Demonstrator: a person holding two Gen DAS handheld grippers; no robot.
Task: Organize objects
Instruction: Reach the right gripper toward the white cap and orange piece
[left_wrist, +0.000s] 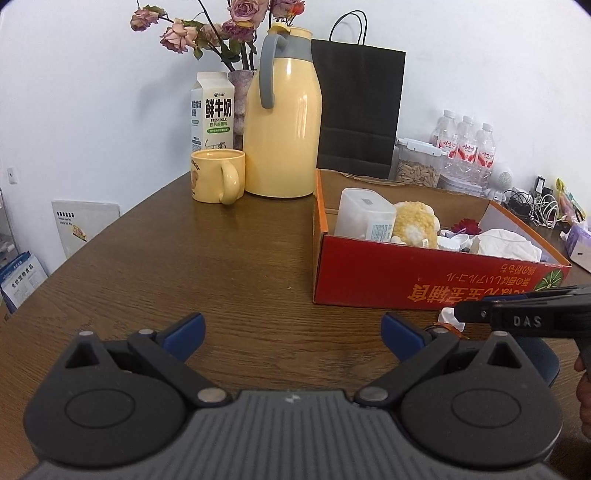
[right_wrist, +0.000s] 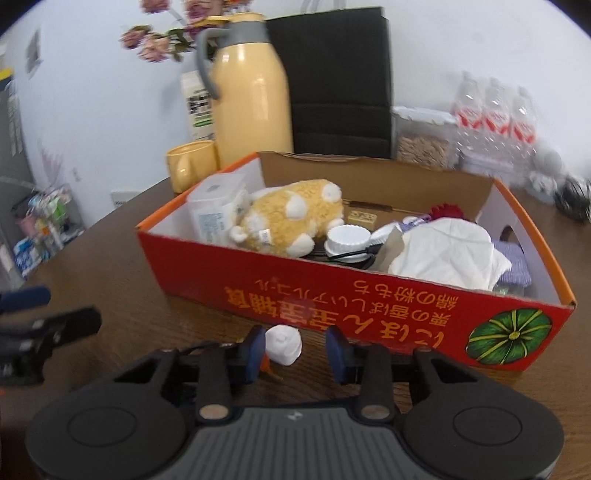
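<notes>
Off to the left on the brown wooden table (left_wrist: 229, 273) stands a yellow mug (left_wrist: 216, 176), a milk carton (left_wrist: 212, 112) behind it, and a tall yellow thermos jug (left_wrist: 282, 122) with a grey handle. The left gripper (left_wrist: 291, 332) hangs low over bare tabletop, its blue-padded jaws spread wide with nothing between them.

Further right sits the red cardboard box (right_wrist: 332, 291), open-topped, with upside-down yellow lettering and a green pumpkin printed on its near wall. Inside it lie a clear plastic container (right_wrist: 218, 208), a yellow-and-white plush toy (right_wrist: 291, 218), a white ribbed cap (right_wrist: 349, 236) and crumpled white tissue (right_wrist: 448, 251).

Just in front of the box's near wall, on the table, is a small white object (right_wrist: 284, 345), rounded and lumpy, with a bit of orange at its lower left. The right gripper (right_wrist: 295, 350) brackets it: the left pad looks to touch it, the right pad stands clear with a gap, so the jaws are not pinching.
</notes>
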